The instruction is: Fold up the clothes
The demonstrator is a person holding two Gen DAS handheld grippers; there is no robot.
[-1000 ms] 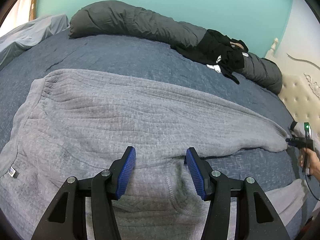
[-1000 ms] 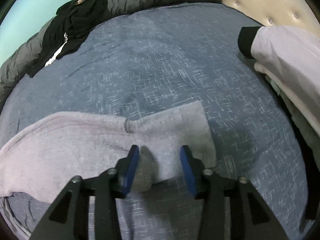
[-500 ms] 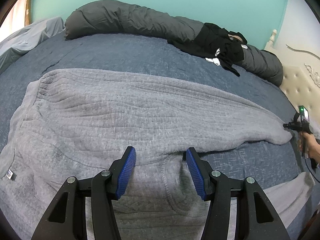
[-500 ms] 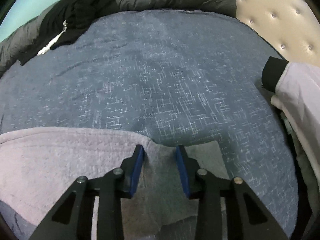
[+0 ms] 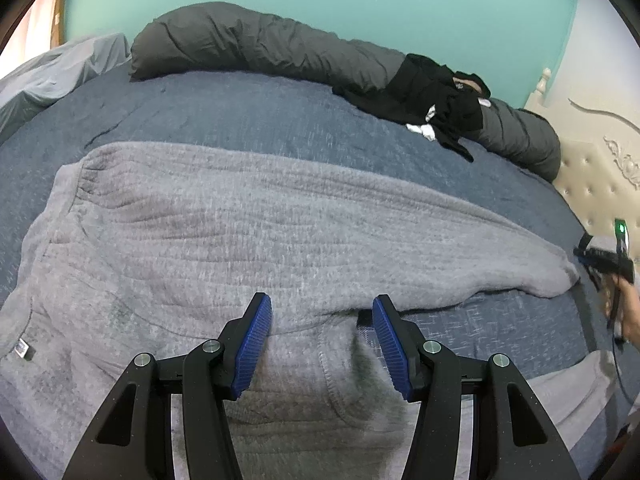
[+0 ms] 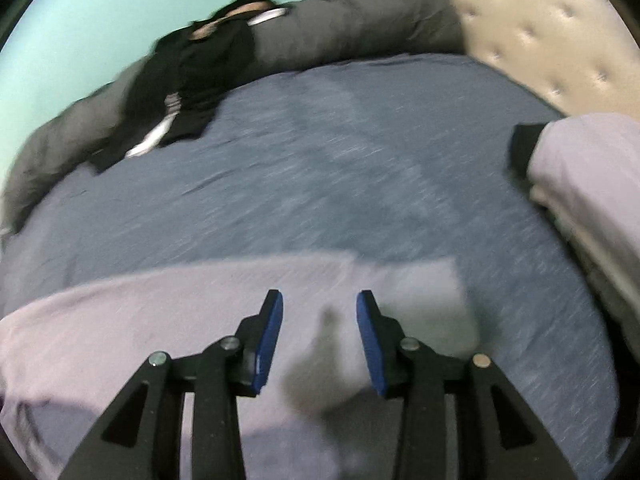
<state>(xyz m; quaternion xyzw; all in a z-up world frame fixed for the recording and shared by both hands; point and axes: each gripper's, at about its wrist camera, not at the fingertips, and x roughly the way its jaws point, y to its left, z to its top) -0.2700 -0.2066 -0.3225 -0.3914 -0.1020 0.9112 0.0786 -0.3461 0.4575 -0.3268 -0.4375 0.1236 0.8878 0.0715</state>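
We hold the left gripper [image 5: 322,330], jaws apart, over grey sweatpants [image 5: 248,224] at frame centre on the blue bedspread [image 5: 240,120]. Lower centre, our right gripper [image 6: 319,332], jaws just eased wider, straddles the trouser cuff [image 6: 420,300] without pressing.

The left wrist view looks down across the blue-grey bedspread [image 5: 240,120] toward its far edge, close over the pale grey knitted trousers [image 5: 240,220]. The blurred right wrist view faces the headboard corner. Both share the long dark grey bolster [image 5: 248,48] [image 6: 360,20].
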